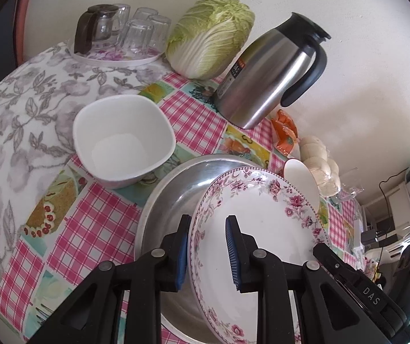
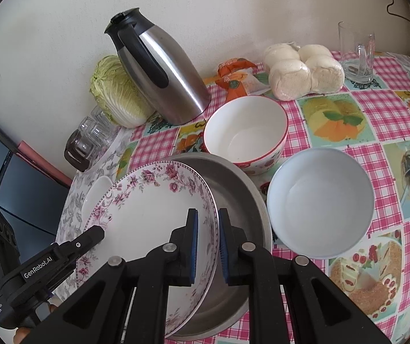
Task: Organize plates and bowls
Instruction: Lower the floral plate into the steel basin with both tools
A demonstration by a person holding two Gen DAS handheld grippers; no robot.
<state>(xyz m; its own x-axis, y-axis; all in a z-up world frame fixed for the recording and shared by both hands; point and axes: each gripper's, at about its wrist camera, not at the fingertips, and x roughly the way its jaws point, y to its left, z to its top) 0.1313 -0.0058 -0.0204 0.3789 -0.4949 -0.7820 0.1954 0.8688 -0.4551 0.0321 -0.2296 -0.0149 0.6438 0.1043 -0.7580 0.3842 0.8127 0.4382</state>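
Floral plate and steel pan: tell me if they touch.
Cannot tell. In the right wrist view the floral plate, tilted, overlaps the steel pan, but the right tongs straddling its rim hide the meeting point.

Both views sit close above the surface [image 1: 96, 229], looking down and toward the far wall. The left wrist view looks in from the left, the right wrist view from the right; both share the floral plate [image 1: 262, 215] [image 2: 153, 209], metal pan [image 1: 176, 195] [image 2: 233, 189] and steel jug [image 1: 268, 68] [image 2: 162, 68].

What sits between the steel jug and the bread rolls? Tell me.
An orange packet lies between the steel jug and bread rolls, clearest in the right wrist view.
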